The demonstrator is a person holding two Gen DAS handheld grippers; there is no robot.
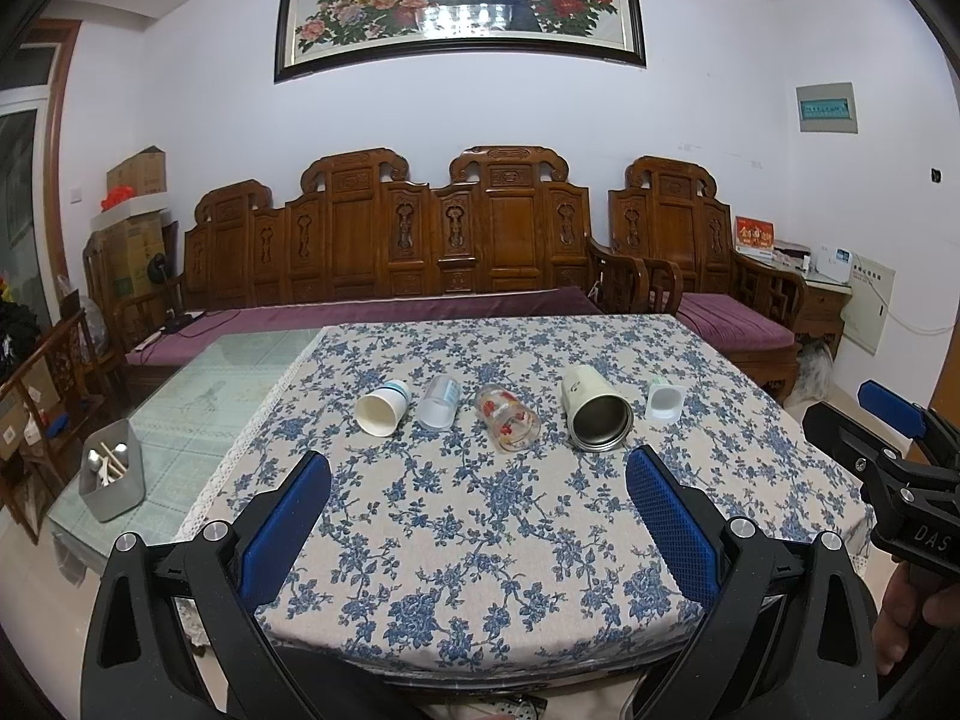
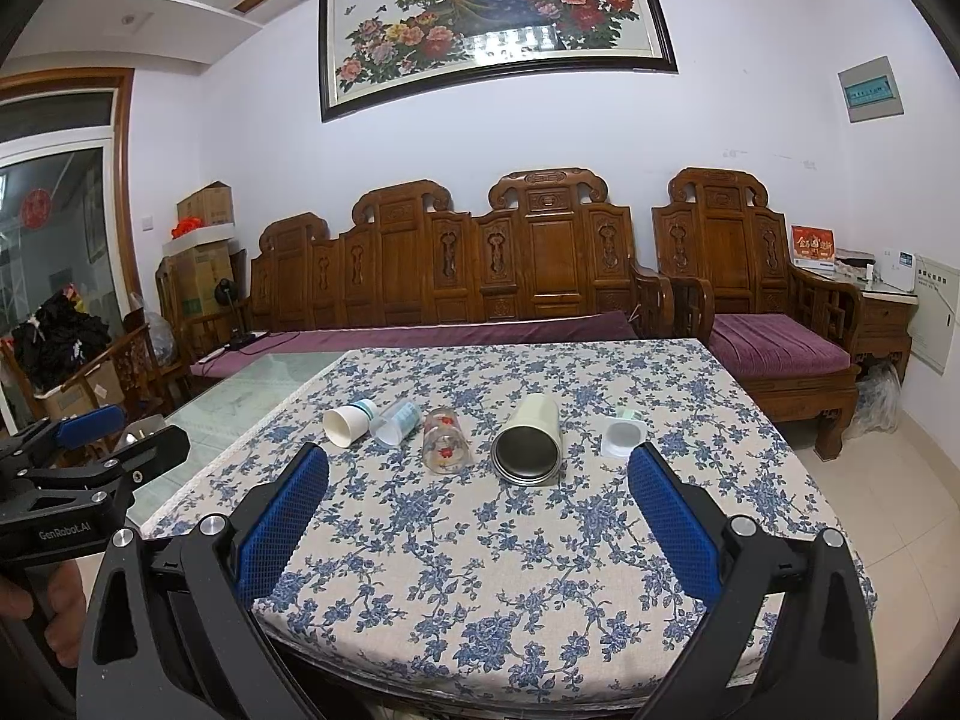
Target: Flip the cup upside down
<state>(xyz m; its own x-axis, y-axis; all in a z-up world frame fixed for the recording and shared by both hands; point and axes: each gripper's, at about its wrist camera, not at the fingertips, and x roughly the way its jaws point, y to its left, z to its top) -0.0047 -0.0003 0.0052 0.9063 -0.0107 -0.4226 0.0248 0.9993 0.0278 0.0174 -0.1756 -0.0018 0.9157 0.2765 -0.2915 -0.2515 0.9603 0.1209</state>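
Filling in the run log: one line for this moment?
stage: pre-grasp | left gripper: open, empty | right gripper: open, empty | five cups on their sides on tablecloth | none flipped

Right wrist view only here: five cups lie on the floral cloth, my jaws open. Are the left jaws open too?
Observer: Yes, the left gripper is open, nothing between its jaws.
Operator: What is the grey thing behind it?
Observer: A grey bin on the glass tabletop, beside the cloth, holding utensils.
Operator: Which cup faces the left gripper?
Observer: The flowered glass, on its side, almost centred ahead of it.
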